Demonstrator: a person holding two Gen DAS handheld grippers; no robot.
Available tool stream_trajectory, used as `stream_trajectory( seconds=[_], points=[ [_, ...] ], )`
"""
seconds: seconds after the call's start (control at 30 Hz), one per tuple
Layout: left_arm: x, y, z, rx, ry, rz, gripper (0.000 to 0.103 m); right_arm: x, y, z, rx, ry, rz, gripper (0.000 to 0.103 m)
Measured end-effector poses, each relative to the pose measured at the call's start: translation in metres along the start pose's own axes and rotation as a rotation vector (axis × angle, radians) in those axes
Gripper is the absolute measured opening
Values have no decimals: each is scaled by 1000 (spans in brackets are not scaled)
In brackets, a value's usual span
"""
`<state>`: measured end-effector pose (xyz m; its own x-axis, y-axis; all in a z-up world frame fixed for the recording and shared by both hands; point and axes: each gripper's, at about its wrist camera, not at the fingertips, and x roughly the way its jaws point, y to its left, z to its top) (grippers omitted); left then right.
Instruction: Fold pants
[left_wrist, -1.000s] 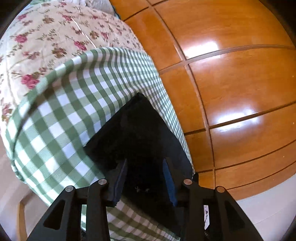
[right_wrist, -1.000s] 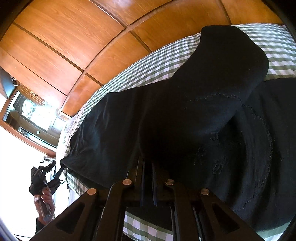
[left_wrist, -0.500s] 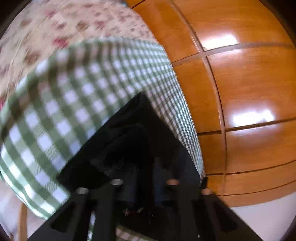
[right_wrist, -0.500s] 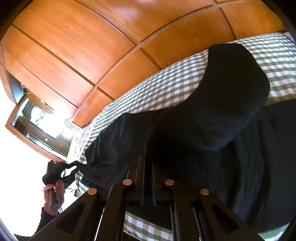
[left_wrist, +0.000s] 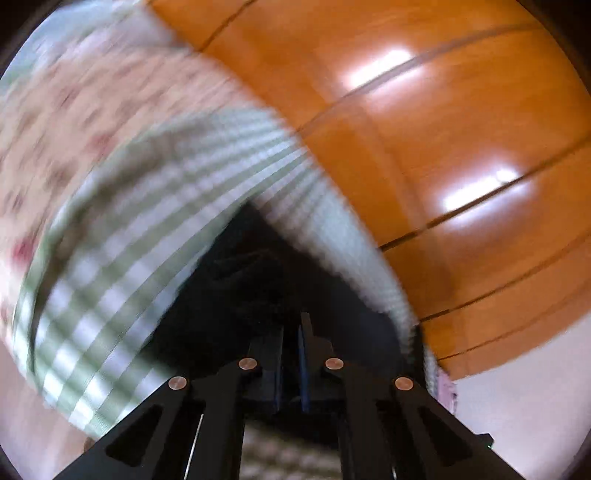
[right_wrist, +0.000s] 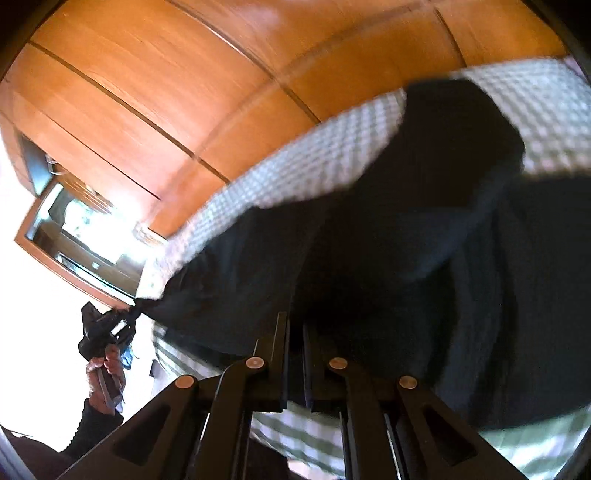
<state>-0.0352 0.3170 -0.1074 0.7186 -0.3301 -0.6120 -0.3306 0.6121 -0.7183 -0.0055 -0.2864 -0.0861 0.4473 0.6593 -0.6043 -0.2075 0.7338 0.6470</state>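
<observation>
The black pants (right_wrist: 388, 258) lie spread on a bed covered by a green-and-white checked sheet (right_wrist: 314, 162). One leg runs toward ten o'clock in the right wrist view, and another part is doubled over itself toward one o'clock. The cloth looks soft, limp and fairly light, a knit that sags and drapes wherever it is unsupported. It should not slip much on the cotton sheet, but it will stretch and bunch if pulled from one point only. An edge or corner, such as a hem or the waistband, is the sound place to hold, with one hold at each end so the fold lands flat.

The right tongs (right_wrist: 293, 332) are pressed together on black fabric at six o'clock of that view. The left tongs (left_wrist: 291, 332) are likewise clamped on the dark cloth. From the right camera they show at eight o'clock, in a person's hand (right_wrist: 105, 373), pinching the leg's far tip.

Beyond the checked sheet lies a floral quilt (left_wrist: 74, 122). Glossy orange wooden panelling (left_wrist: 443, 129) stands behind the bed, with a wood-framed window (right_wrist: 85, 236) at nine o'clock.
</observation>
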Motion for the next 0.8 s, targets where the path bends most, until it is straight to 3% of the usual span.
stream_trajectory(
  seconds=[0.13, 0.43, 0.6, 0.8],
  points=[
    [5, 33, -22, -81, 20, 29, 6, 13, -10, -12, 32, 28, -30, 6],
    [7, 34, -31, -97, 35, 19, 7, 5, -6, 1, 4, -22, -65, 5],
    [1, 50, -32, -187, 21, 41, 19, 32, -16, -9, 10, 55, -130, 5],
    [-44, 28, -29, -84, -143, 253, 22, 31, -16, -3, 23, 64, -119, 7]
  ],
)
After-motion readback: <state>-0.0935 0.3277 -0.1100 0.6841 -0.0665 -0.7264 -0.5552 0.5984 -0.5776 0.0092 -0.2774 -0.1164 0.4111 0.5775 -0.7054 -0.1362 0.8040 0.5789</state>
